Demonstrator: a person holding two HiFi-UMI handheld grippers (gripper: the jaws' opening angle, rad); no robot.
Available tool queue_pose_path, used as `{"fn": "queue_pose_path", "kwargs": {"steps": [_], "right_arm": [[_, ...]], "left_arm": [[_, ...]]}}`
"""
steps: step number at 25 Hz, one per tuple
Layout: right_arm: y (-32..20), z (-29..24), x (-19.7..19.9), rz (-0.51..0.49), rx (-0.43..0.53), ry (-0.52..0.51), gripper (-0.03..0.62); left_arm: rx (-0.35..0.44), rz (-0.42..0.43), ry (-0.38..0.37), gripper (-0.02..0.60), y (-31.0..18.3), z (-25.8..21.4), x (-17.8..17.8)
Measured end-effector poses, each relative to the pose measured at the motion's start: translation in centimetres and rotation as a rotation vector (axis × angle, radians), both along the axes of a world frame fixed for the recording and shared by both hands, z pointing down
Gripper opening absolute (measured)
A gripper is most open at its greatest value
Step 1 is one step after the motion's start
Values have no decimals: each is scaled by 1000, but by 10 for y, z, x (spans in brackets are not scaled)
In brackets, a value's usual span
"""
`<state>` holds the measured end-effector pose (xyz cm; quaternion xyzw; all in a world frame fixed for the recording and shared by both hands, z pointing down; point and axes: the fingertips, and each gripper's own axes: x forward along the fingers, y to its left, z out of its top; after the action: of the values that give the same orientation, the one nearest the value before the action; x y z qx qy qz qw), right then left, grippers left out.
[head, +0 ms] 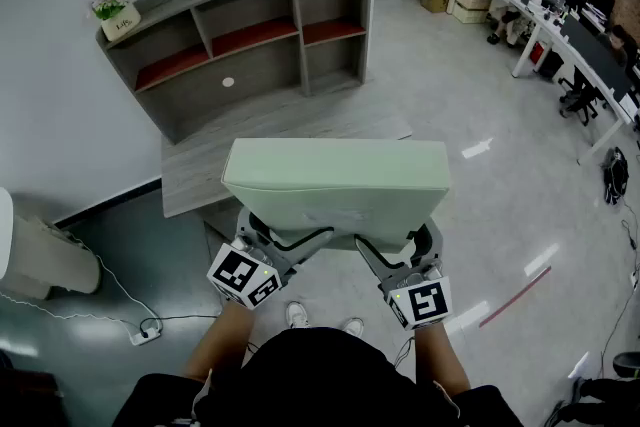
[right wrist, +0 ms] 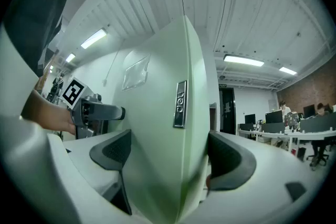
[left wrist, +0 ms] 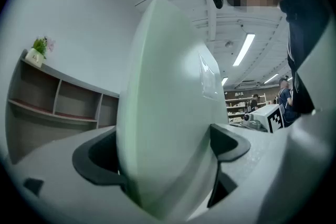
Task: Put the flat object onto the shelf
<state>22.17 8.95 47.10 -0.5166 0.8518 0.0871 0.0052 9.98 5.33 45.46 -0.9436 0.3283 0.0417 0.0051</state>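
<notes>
Dark clothing of the person fills the bottom of the head view, with two bare forearms reaching forward to the claws. Each claw carries a cube with black-and-white square markers (head: 245, 275).

The left claw (head: 262, 237) and the right claw (head: 400, 250) both grip the near edge of the flat object (head: 335, 180), a pale green padded slab held level in the air between and just ahead of them. In the left gripper view the left claw (left wrist: 163, 160) has its jaws spread wide with the flat object (left wrist: 163, 86) filling the gap and pressed by both dark pads. The right gripper view shows the same for the right claw (right wrist: 168, 157) on the flat object (right wrist: 157, 128).

Beyond the right claw's pads, a small metal tag (right wrist: 180, 104) sits on the object's face; its raised letters look like "clet", though I cannot read them for certain. A clear plastic patch (right wrist: 135, 72) lies farther up the same face, with no legible print.

Ahead of both claws, past the object's far edge, stands the grey shelf (head: 250, 25) with red-lined compartments. A potted plant (head: 115, 10) sits on its top, ahead and left of the left claw; the pot's label is too small to read.
</notes>
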Motion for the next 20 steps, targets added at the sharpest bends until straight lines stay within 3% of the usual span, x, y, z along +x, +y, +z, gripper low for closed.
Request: {"fn": "queue_pose_path", "kwargs": {"steps": [20], "right_arm": [[-37,-13,-56,37,33,19,449]], "left_arm": [[42,46,23,526,-40,-11,-53]]}}
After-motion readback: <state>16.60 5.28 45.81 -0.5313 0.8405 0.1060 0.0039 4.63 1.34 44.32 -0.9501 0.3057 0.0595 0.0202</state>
